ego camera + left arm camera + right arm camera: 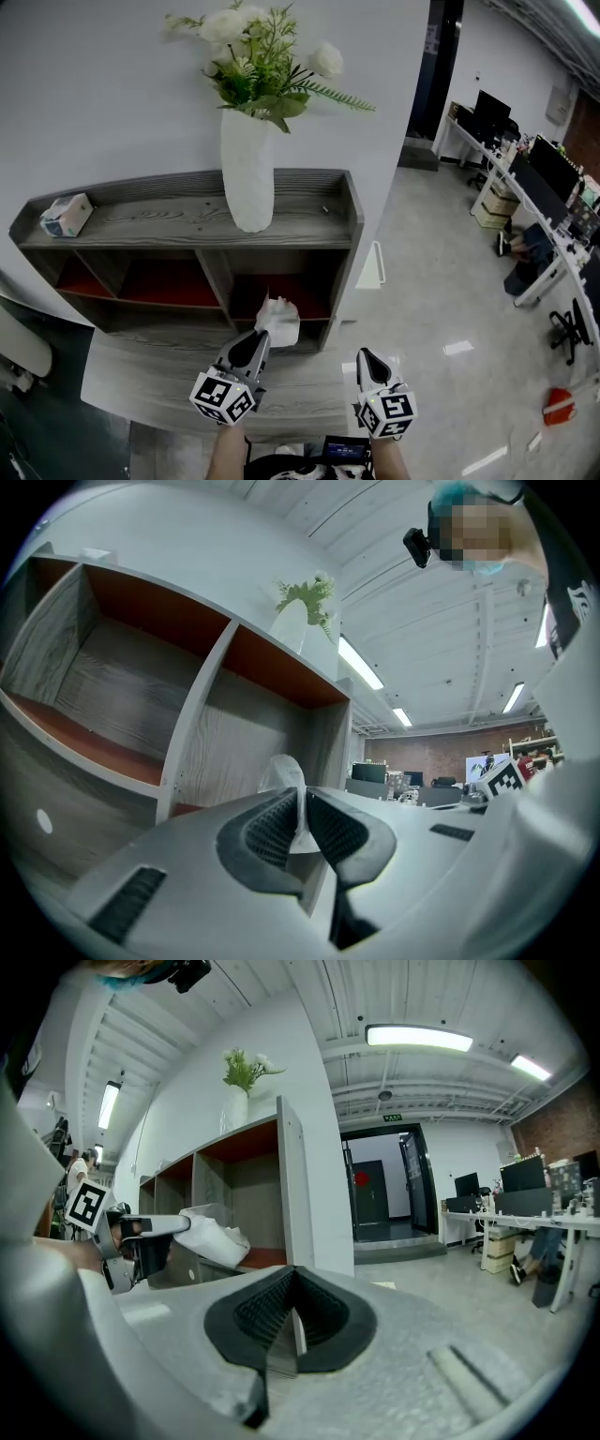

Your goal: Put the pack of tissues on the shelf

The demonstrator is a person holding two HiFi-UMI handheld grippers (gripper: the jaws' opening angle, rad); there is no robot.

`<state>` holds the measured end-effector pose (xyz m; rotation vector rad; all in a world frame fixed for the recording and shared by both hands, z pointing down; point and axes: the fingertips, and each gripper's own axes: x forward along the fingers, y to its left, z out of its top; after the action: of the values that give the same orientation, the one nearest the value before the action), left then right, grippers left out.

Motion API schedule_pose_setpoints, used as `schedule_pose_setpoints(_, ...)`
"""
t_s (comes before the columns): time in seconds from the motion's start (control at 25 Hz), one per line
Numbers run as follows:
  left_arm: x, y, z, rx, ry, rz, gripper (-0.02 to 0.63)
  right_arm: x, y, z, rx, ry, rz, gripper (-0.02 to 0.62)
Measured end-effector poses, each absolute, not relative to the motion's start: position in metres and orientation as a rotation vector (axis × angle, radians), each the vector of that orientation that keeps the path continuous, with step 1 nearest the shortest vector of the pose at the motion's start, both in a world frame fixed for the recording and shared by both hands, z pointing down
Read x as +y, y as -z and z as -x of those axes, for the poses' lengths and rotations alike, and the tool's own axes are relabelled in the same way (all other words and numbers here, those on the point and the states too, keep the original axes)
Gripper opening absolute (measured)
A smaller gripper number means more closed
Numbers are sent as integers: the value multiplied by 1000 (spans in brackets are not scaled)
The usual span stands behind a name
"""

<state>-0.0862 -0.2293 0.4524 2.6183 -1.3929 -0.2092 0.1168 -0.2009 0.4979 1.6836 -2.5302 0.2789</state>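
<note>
My left gripper (258, 349) is shut on a white pack of tissues (278, 322), pinching its thin edge between the pads. It holds the pack level in front of the lower right compartment (305, 292) of the grey wooden shelf (187, 214). In the left gripper view the pack (281, 772) sticks up past the closed jaws (302, 822). My right gripper (367, 361) hangs to the right, shut and empty. In the right gripper view (292, 1321) the pack (214, 1233) shows at the left in the other gripper.
A white vase of flowers (247, 169) stands on the shelf top, and a tissue box (67, 215) lies at its left end. A low grey ledge (150, 375) juts out below the compartments. Office desks and chairs (534, 216) fill the far right.
</note>
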Motion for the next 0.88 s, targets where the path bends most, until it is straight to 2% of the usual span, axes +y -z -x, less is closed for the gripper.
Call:
schedule_pose_setpoints(0.48, -245, -459, 88, -1425, 219, -2598, 29, -209, -504, -128, -2524, -314, -1714, 3)
schedule_pose_setpoints(0.88, -255, -471, 84, -1454, 115, -2636, 30, -220, -517, -127, -2502, -351, -1709, 4)
